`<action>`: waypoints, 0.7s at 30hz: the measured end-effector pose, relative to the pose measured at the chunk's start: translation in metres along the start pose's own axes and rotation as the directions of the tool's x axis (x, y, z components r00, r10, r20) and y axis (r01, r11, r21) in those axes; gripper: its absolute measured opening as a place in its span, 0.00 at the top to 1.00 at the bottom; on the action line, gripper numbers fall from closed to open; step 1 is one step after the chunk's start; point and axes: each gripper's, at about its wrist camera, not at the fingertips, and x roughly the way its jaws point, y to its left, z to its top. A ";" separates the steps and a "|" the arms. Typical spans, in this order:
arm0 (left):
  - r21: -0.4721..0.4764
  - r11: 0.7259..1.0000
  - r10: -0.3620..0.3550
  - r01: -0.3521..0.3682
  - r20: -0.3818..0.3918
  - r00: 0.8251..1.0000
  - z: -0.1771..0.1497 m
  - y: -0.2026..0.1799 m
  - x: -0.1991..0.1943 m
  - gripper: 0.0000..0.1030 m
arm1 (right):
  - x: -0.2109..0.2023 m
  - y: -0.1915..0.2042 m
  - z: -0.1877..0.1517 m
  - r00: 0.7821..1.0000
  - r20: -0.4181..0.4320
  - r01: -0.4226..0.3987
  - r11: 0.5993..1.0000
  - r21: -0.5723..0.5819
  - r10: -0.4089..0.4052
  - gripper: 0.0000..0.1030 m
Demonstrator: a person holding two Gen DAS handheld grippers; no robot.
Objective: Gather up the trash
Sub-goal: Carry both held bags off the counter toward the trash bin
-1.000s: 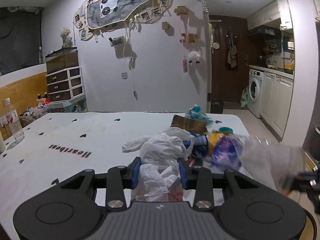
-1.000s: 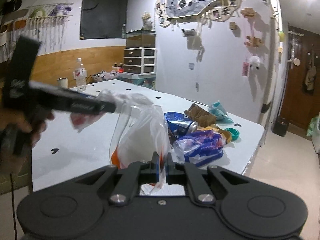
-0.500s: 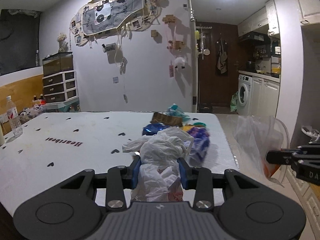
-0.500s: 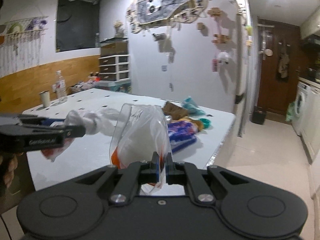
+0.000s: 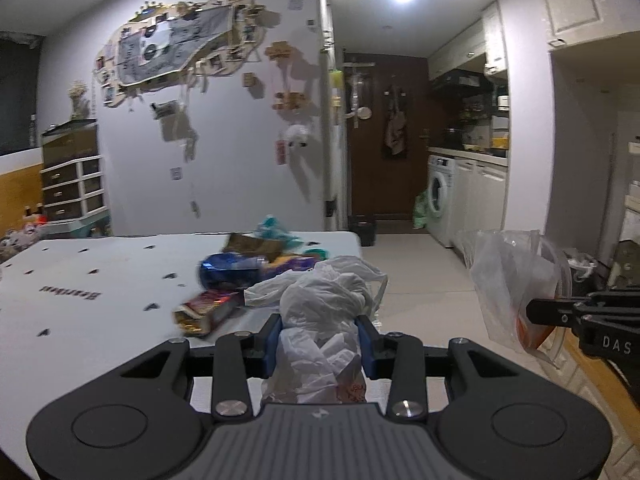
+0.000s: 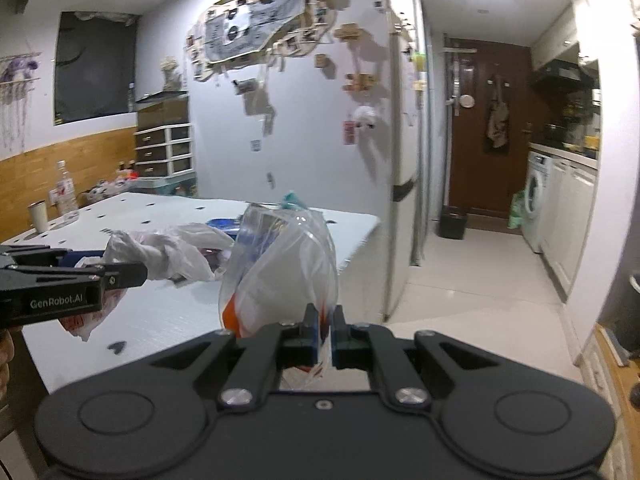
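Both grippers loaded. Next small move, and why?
Probably carry the left gripper rightward, over the mouth of the clear bag. It is shut on the crumpled white plastic; the right gripper pinches the bag off the table edge, apart from the wad.

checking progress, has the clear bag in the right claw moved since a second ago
Yes. The clear bag was over the table's right edge; it now hangs right of it, over the floor, toward the kitchen.

Two wrist fisheyes close behind their tools, both facing the white table (image 5: 100, 280) and kitchen doorway, shared.
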 end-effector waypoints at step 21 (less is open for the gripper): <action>0.017 0.971 -0.234 0.239 -0.157 0.960 -0.063 -0.135 0.083 0.61 | -0.005 -0.113 -0.095 0.970 -0.137 0.224 0.960 0.167 -0.202 0.94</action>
